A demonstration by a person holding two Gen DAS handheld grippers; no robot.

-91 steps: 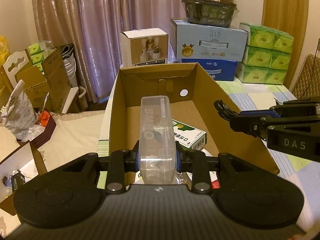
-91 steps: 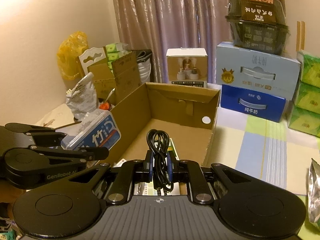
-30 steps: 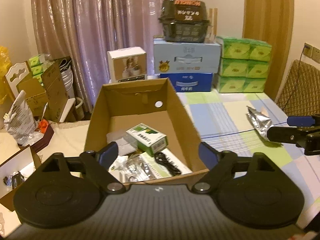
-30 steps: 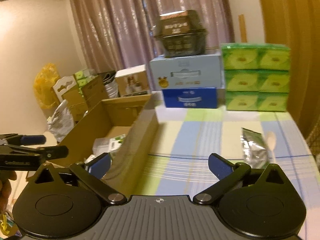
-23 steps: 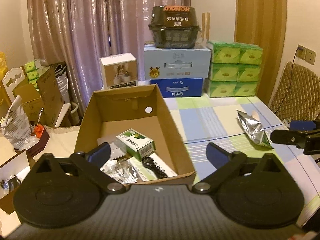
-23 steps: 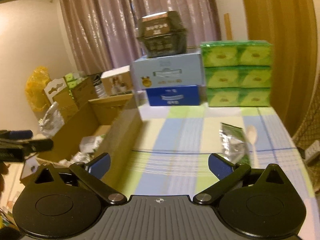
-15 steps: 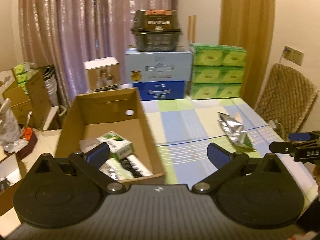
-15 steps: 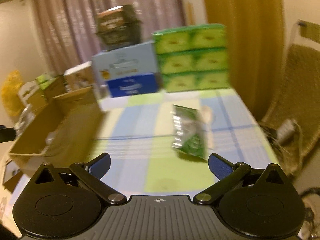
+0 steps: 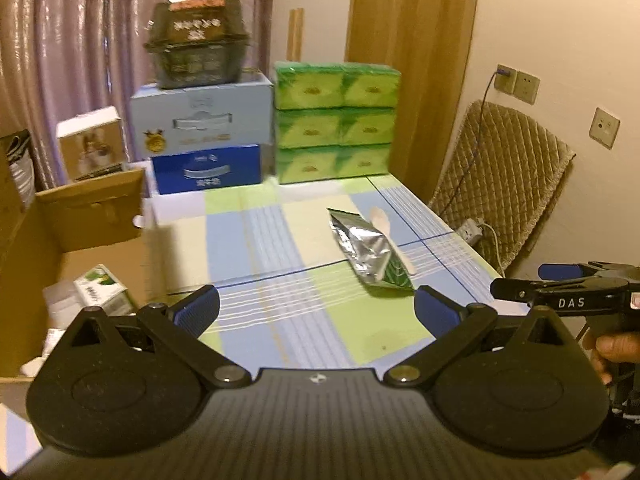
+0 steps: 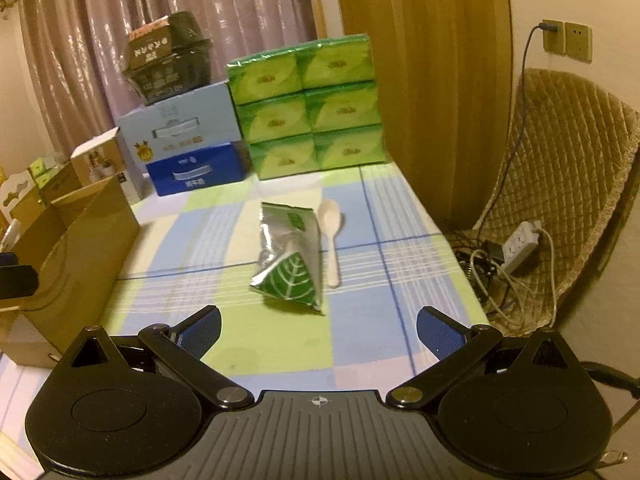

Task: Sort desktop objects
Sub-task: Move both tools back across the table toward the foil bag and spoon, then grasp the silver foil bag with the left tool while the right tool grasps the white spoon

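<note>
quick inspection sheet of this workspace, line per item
surface: table with checked cloth, blue, green and cream squares
job's things: foil pouch lying flat mid-table; pale spoon close beside it on its right; cardboard box at the table's left, open, with a small green-and-white carton inside
clutter: green tissue packs stacked at the far edge; blue boxes beside them, a dark food tub on top
grippers: left gripper open, empty; right gripper open, empty
cables: power strip with tangled cords on the floor at right; a cable runs up to a wall socket
surroundings: quilted chair, curtain
</note>
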